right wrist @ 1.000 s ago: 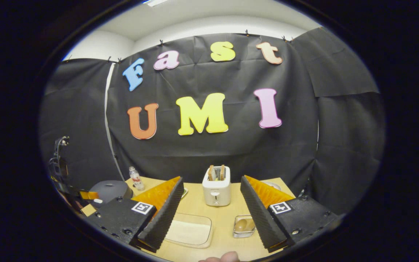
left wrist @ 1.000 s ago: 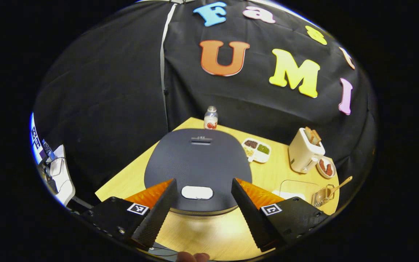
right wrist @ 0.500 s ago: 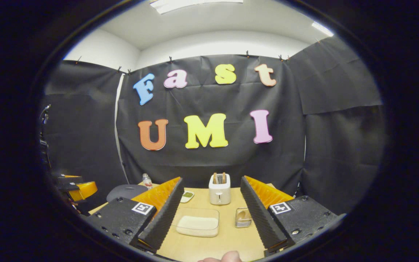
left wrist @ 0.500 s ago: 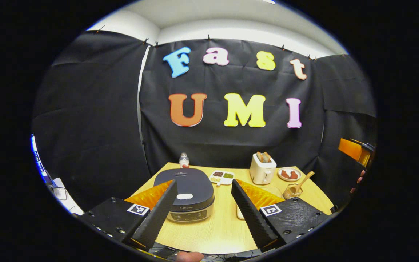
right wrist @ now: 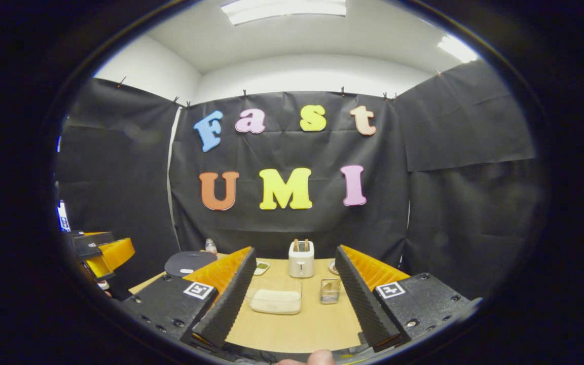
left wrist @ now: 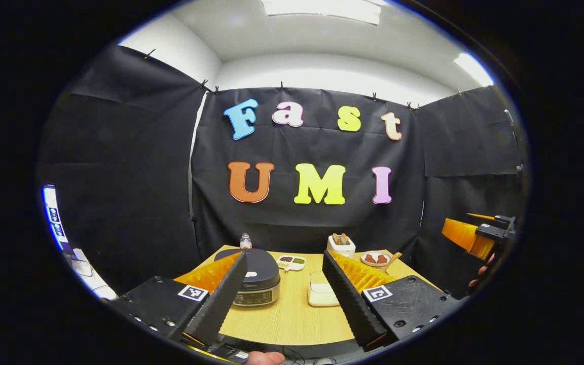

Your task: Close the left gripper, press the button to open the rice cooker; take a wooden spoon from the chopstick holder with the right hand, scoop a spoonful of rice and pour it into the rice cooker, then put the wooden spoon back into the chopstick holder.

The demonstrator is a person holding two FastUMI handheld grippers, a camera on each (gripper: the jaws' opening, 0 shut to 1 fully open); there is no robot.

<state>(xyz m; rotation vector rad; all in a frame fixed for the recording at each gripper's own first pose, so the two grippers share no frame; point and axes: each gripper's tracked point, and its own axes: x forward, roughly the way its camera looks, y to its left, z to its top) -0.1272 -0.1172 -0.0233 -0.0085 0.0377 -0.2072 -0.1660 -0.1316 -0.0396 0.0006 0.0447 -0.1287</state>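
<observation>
The rice cooker (left wrist: pixel 252 276), lid down, stands at the left of the table (left wrist: pixel 292 319), its pale button (left wrist: pixel 250 274) at the front of the lid, just past your left gripper (left wrist: pixel 284 291); that gripper's jaws stand wide apart and hold nothing. Right of the cooker lies the clear rice container (right wrist: pixel 275 295), and beside it the chopstick holder (right wrist: pixel 330 291), from which the wooden spoon (left wrist: pixel 392 259) leans out in the left gripper view. Your right gripper (right wrist: pixel 292 294) hangs back from the table, jaws likewise spread wide and empty. Behind stand a toaster (right wrist: pixel 301 258), a small bottle (left wrist: pixel 245 241) and a divided dish (left wrist: pixel 291 261). Risk: with the left jaws open, the fingers would probably straddle the button rather than press it, so the lid would stay latched; close them first. A slanted approach could also slide the cooker across the table.
</observation>
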